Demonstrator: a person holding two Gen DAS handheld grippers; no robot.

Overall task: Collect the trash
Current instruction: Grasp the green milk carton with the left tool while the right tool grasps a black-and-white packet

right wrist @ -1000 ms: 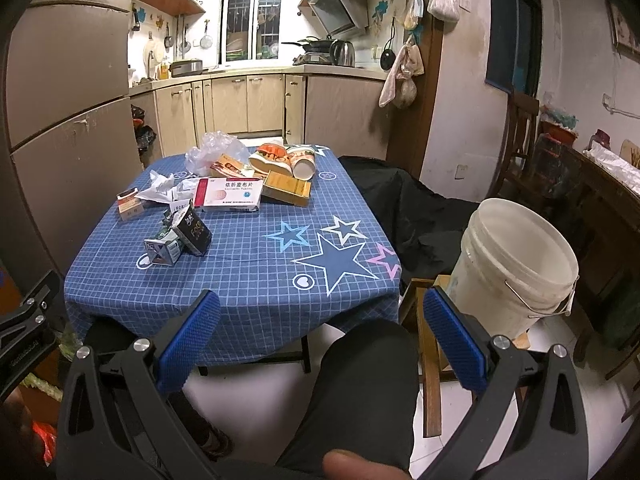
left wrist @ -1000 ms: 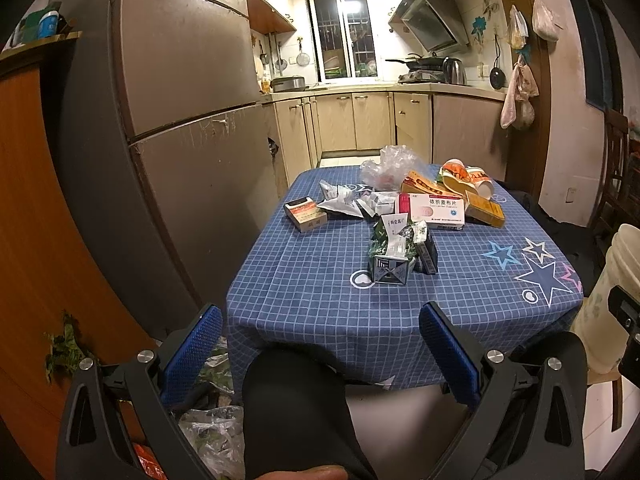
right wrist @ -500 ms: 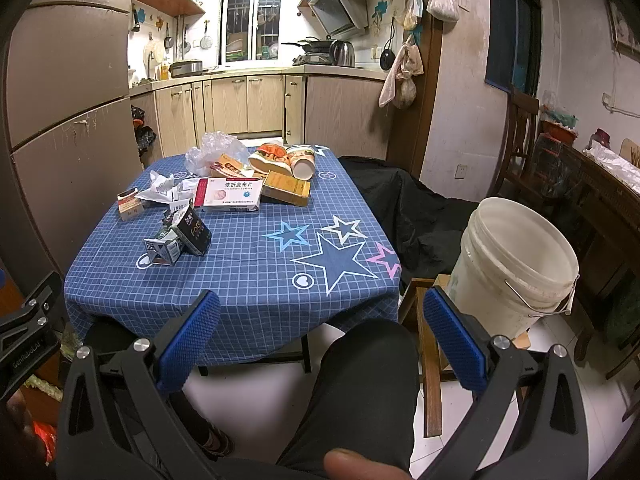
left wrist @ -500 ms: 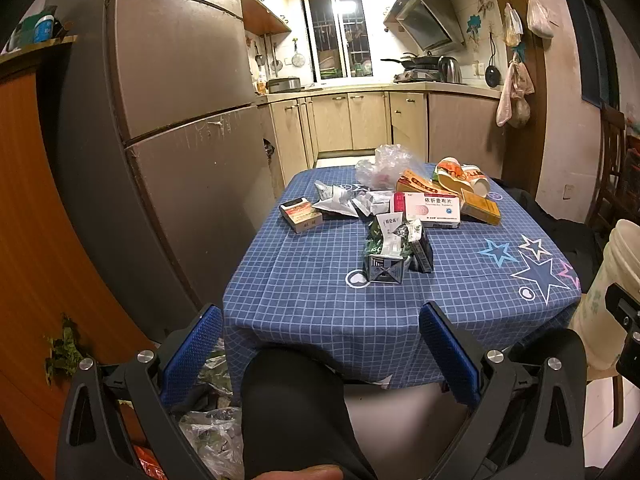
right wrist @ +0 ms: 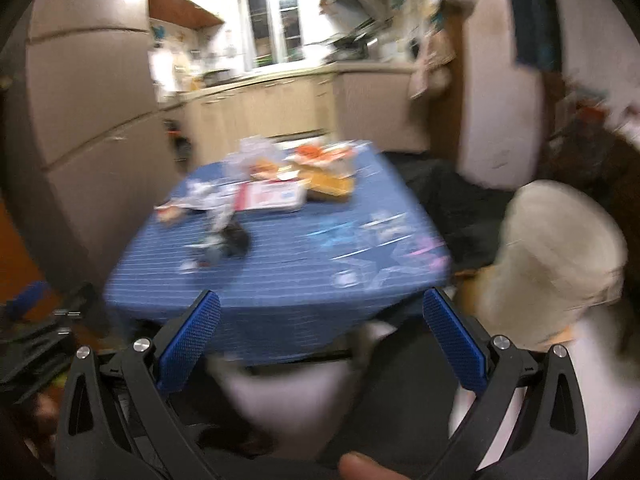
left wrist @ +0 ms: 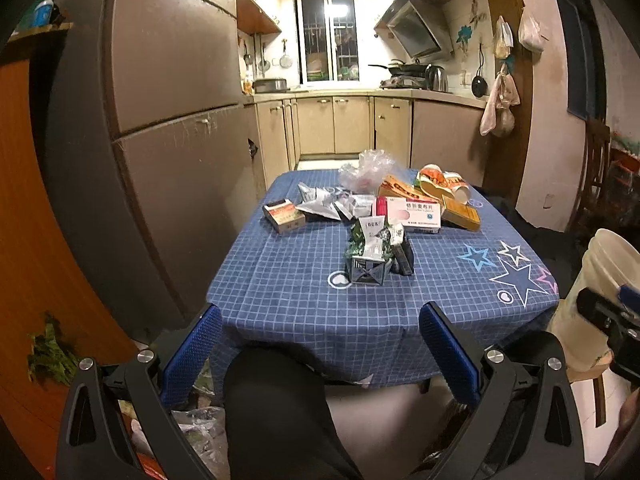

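Trash unmoved on table; right tongs now swinging, blurred.

Ceiling-lit, fisheye-warped; right wrist view motion-blurred

Left gripper hangs low, blue fingers spread wide, empty. Right gripper gapes too, empty, its view smeared with blur.

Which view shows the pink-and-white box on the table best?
The left wrist view: the pink-and-white box is sharp, print visible. The right wrist view shows it only as a motion-blurred patch.
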